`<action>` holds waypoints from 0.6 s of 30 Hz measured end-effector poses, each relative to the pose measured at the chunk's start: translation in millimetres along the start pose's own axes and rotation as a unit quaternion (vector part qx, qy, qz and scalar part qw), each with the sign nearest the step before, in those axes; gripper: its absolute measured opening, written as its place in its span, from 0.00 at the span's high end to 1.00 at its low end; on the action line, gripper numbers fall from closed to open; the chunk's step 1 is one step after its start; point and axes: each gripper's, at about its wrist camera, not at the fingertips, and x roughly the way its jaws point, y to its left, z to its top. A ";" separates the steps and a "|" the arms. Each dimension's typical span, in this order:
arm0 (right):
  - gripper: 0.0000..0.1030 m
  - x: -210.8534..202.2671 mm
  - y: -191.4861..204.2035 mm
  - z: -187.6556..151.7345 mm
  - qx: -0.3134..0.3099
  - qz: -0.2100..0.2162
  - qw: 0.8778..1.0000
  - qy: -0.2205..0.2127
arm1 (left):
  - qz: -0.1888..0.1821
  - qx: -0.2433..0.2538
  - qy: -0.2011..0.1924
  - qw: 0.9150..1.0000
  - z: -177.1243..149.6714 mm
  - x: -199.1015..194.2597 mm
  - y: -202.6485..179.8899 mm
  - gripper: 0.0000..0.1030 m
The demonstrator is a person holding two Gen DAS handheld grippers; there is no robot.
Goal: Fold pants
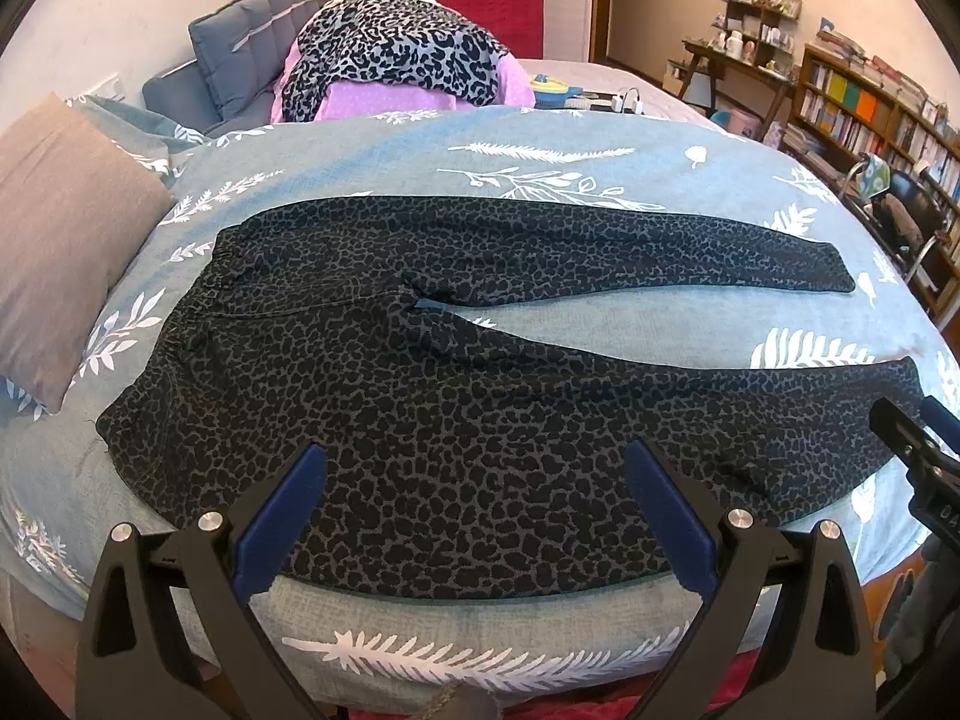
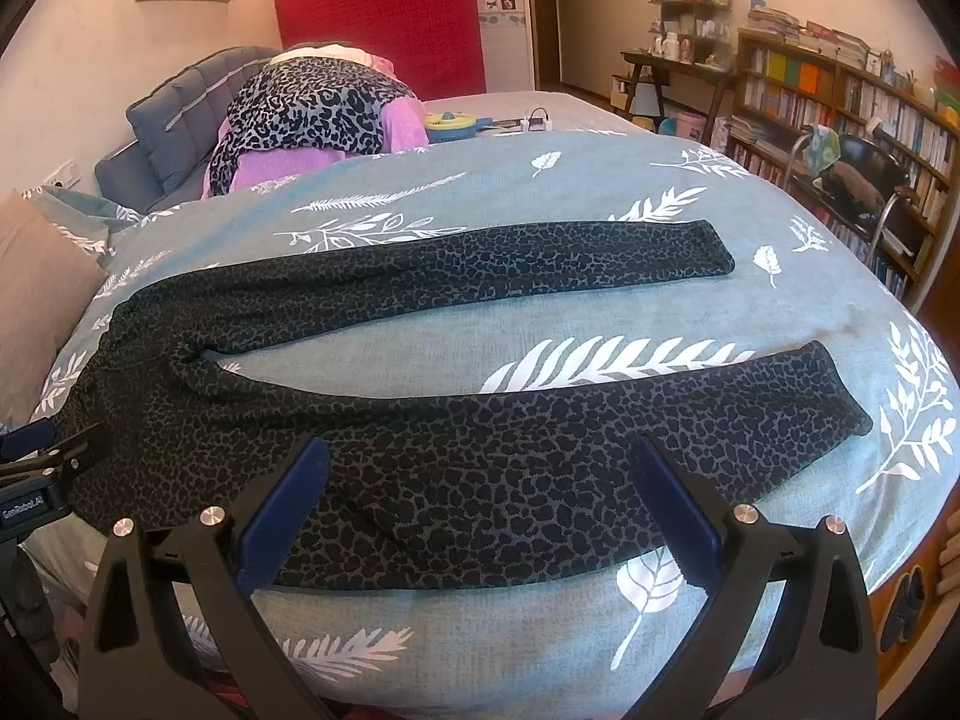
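Note:
Dark leopard-print pants (image 1: 456,396) lie flat on the blue leaf-print bed cover (image 1: 570,180), waistband to the left, both legs spread apart toward the right. My left gripper (image 1: 474,516) is open above the near hip and thigh. My right gripper (image 2: 480,510) is open above the near leg (image 2: 540,450); the far leg (image 2: 510,264) lies parallel behind it. Each gripper shows at the edge of the other's view: the right one in the left wrist view (image 1: 918,438), the left one in the right wrist view (image 2: 42,462). Neither holds anything.
A beige pillow (image 1: 66,240) lies left of the waistband. A pile of leopard and pink clothes (image 1: 396,60) sits behind on the bed, with a grey headboard cushion (image 1: 240,42). Bookshelves (image 2: 840,114) and a chair (image 2: 858,180) stand at the right.

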 end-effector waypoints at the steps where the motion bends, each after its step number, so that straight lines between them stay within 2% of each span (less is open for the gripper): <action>1: 0.02 0.2 -0.1 0.0 0.000 -0.001 1.000 0.000 | 0.001 0.001 0.000 1.000 -0.1 0.6 -0.1 0.05; 8: 0.02 7.4 -3.4 13.7 -0.004 -0.003 1.000 -0.004 | 0.025 0.023 -0.012 0.999 12.0 9.9 0.5 0.05; 14: 0.02 17.0 -10.2 39.9 -0.010 -0.024 0.999 -0.024 | 0.063 0.032 -0.028 0.997 39.1 28.8 13.4 0.05; 18: 0.02 33.6 -18.7 52.3 0.000 -0.029 0.999 -0.017 | 0.073 0.025 -0.021 0.997 59.1 46.6 28.9 0.05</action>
